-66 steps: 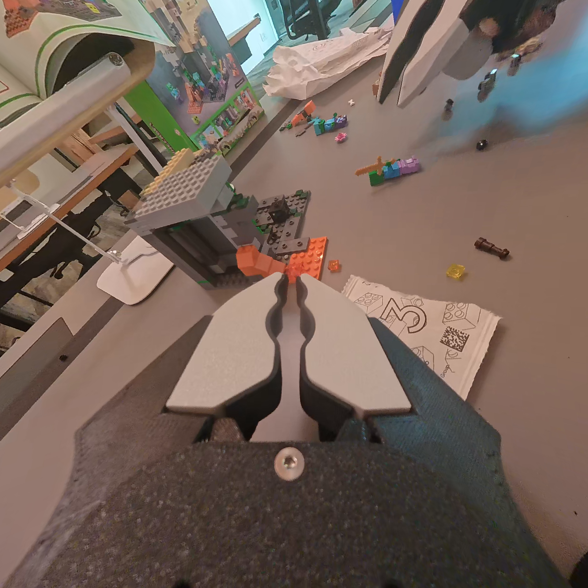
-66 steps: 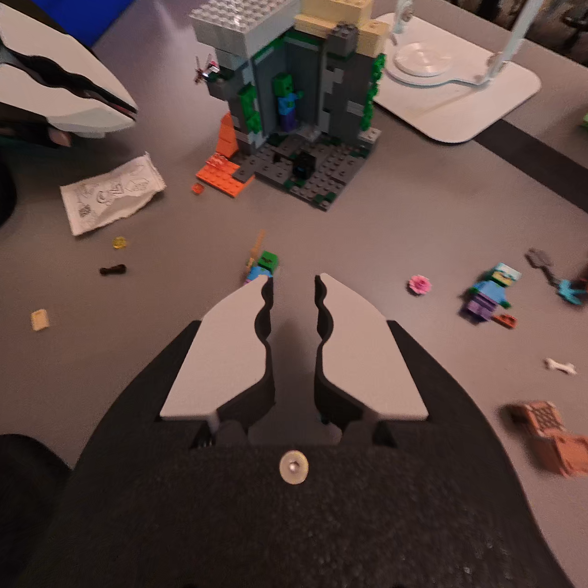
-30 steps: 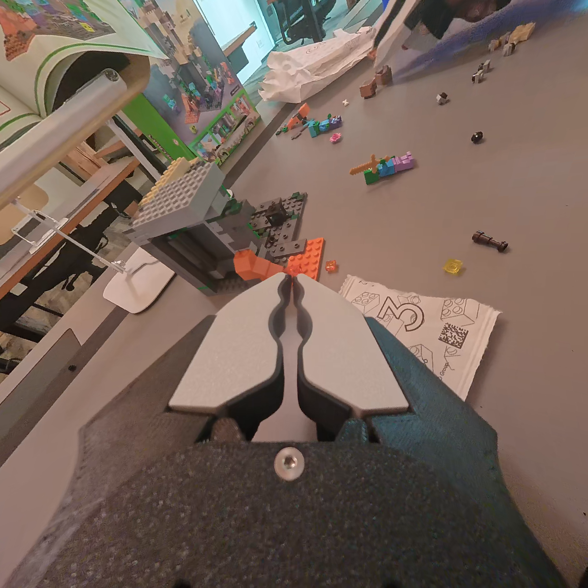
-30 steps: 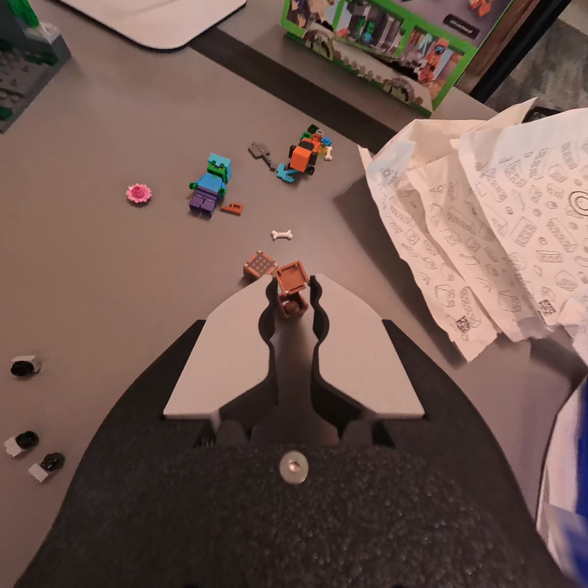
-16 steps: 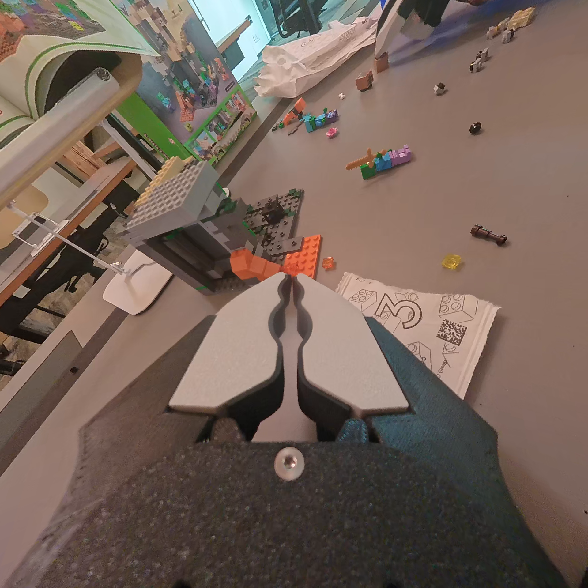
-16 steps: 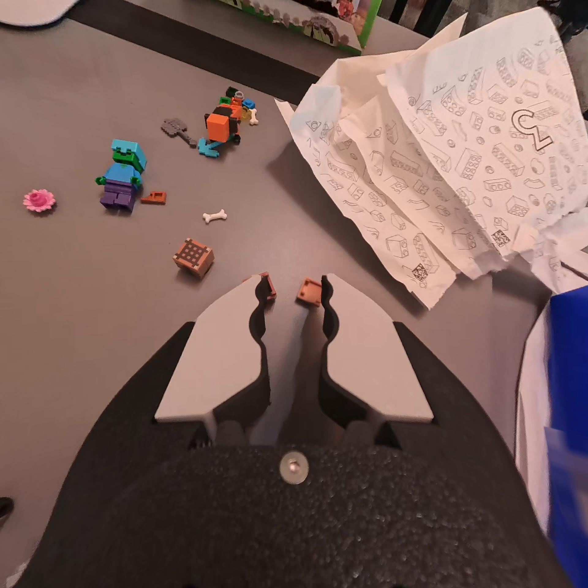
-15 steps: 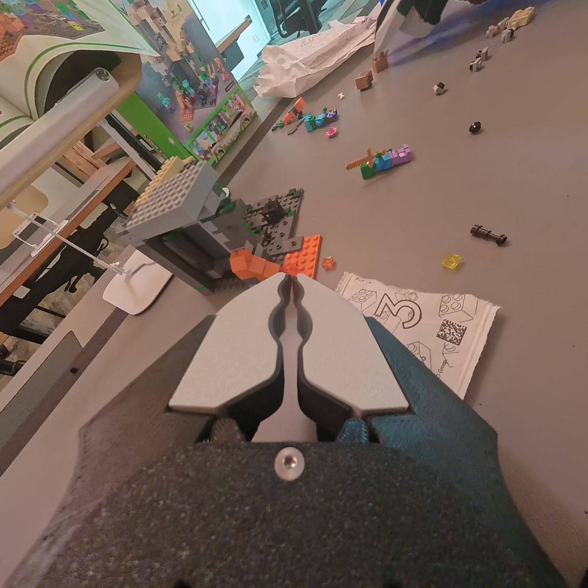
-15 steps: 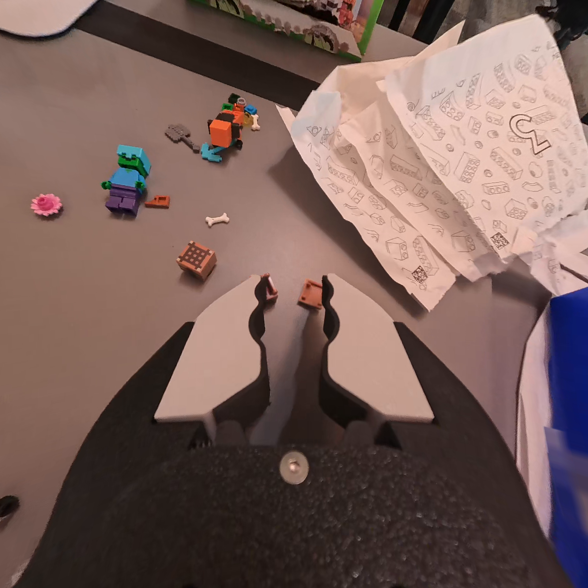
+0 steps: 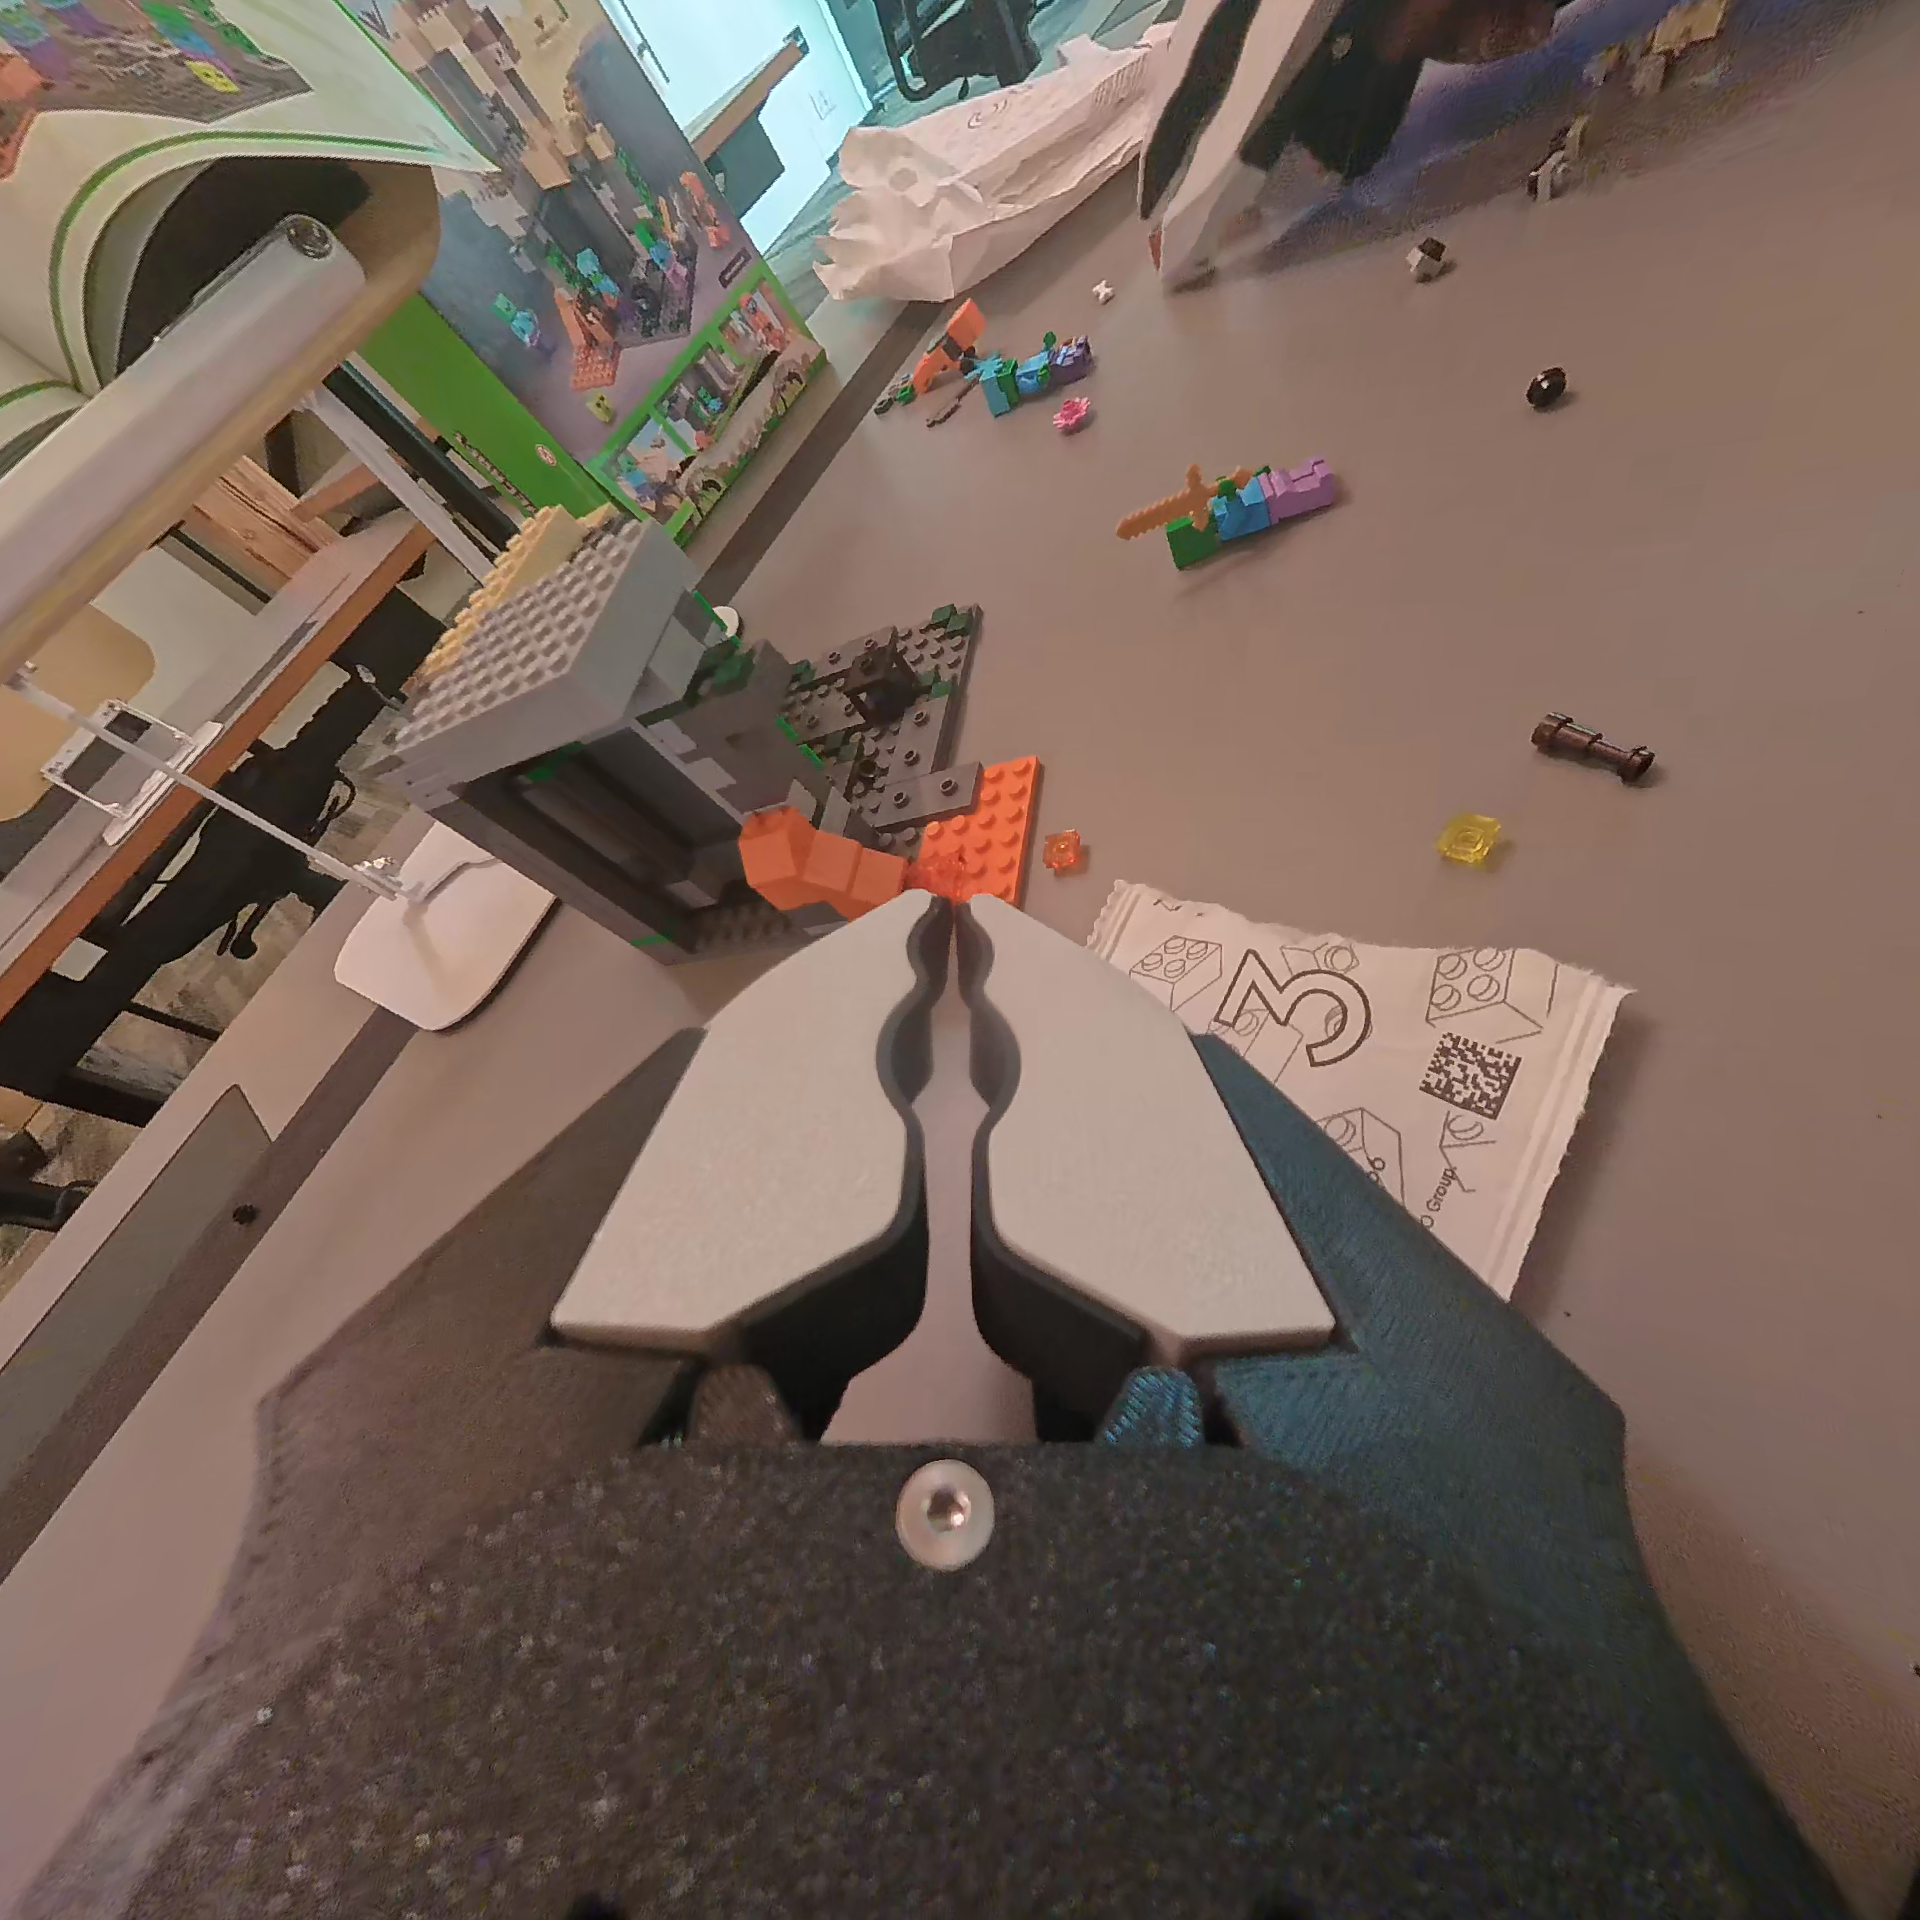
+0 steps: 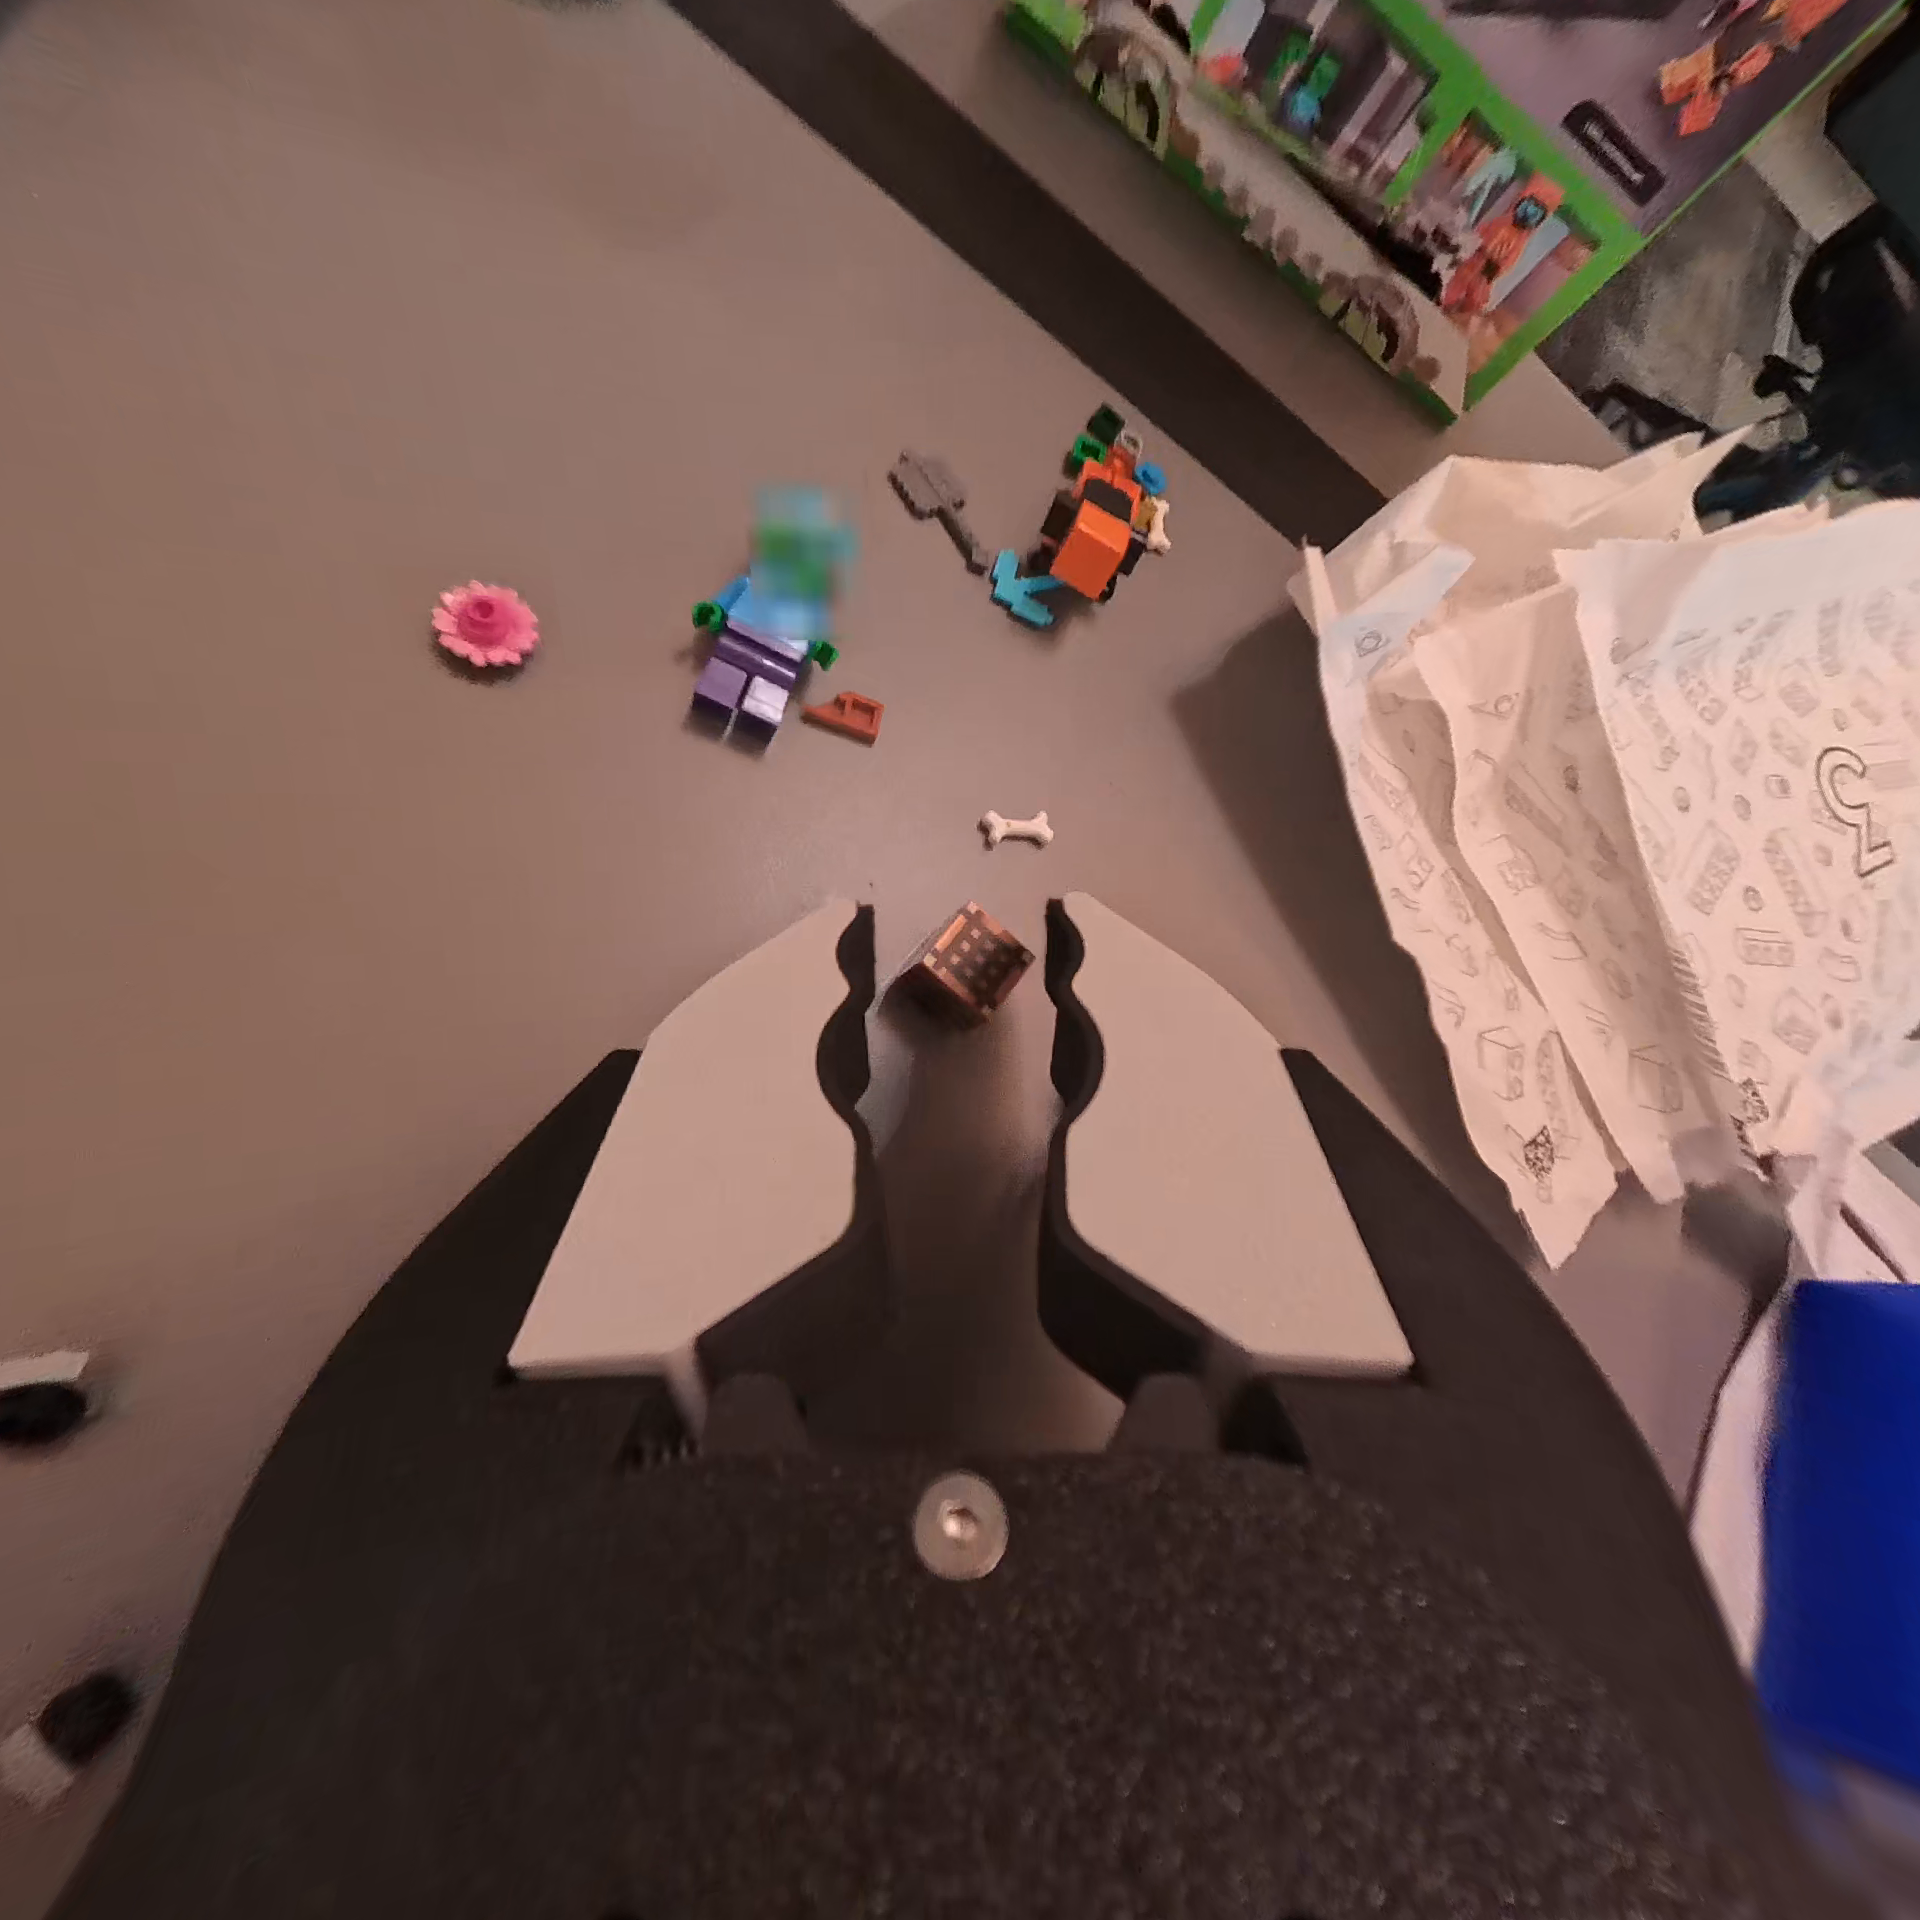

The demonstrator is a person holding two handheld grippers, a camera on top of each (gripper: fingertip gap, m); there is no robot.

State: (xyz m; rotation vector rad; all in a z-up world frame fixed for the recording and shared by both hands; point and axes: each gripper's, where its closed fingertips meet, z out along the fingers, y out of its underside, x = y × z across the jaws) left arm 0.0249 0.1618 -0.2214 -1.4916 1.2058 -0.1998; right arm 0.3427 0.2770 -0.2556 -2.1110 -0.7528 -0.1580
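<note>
Right gripper point(image 10: 956, 914) open, straddling brown cube point(image 10: 964, 977) between fingertips, untouched. Left gripper point(image 9: 951, 914) closed, empty, near orange plate point(image 9: 987, 831).

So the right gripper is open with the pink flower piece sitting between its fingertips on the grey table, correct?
Not quite. The right gripper is open, but what sits between its fingertips is the small brown cube, not the pink flower, which lies well off to the left on the grey table. The right wrist view shows this.
</note>
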